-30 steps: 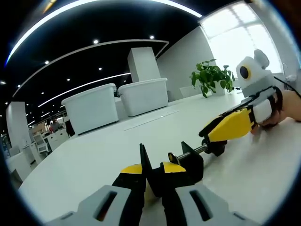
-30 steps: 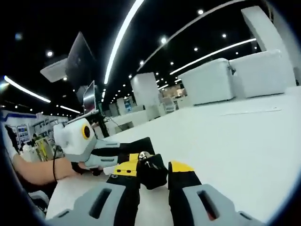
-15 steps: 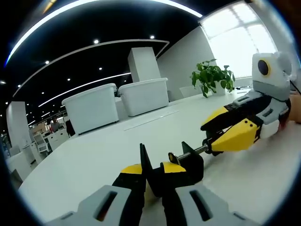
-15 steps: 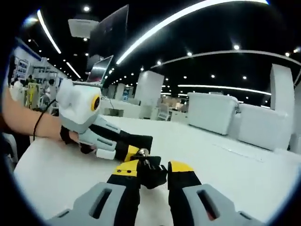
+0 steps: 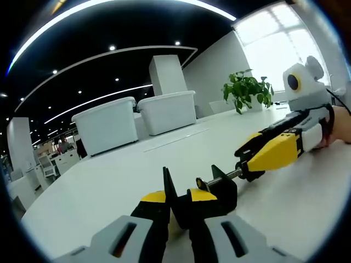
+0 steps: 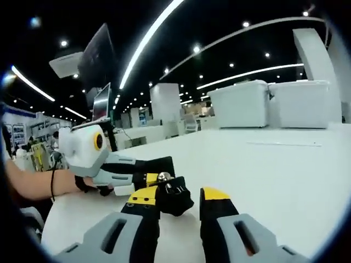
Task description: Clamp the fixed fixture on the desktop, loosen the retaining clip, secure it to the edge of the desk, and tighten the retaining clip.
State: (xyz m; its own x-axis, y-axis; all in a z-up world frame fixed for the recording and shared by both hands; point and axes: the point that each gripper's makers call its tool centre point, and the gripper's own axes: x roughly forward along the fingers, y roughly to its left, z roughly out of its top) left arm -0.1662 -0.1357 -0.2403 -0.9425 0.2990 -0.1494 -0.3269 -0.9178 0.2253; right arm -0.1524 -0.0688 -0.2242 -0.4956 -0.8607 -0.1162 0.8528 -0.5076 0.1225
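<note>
A black clamp fixture (image 5: 215, 196) lies on the white table (image 5: 98, 192), and my left gripper (image 5: 178, 211) is shut on its body. A metal screw (image 5: 222, 177) runs from the body toward the right, ending in a black knob (image 5: 253, 174). My right gripper (image 5: 244, 159) comes in from the right and is shut on that knob. In the right gripper view the knob (image 6: 174, 201) sits between my right gripper's (image 6: 180, 196) yellow-tipped jaws, with the screw's metal end (image 6: 163, 176) just above. The left gripper (image 6: 159, 169) reaches in from the left behind it.
Two white lidded bins (image 5: 107, 125) (image 5: 167, 110) stand at the table's far side, with a potted plant (image 5: 247, 90) to their right. A hand (image 5: 341, 123) holds the right gripper. A person's forearm (image 6: 33, 183) lies along the table edge.
My right gripper has rolled about the screw's axis and back while staying on the knob, and its view tilted with it. The left gripper and the clamp body have stayed put.
</note>
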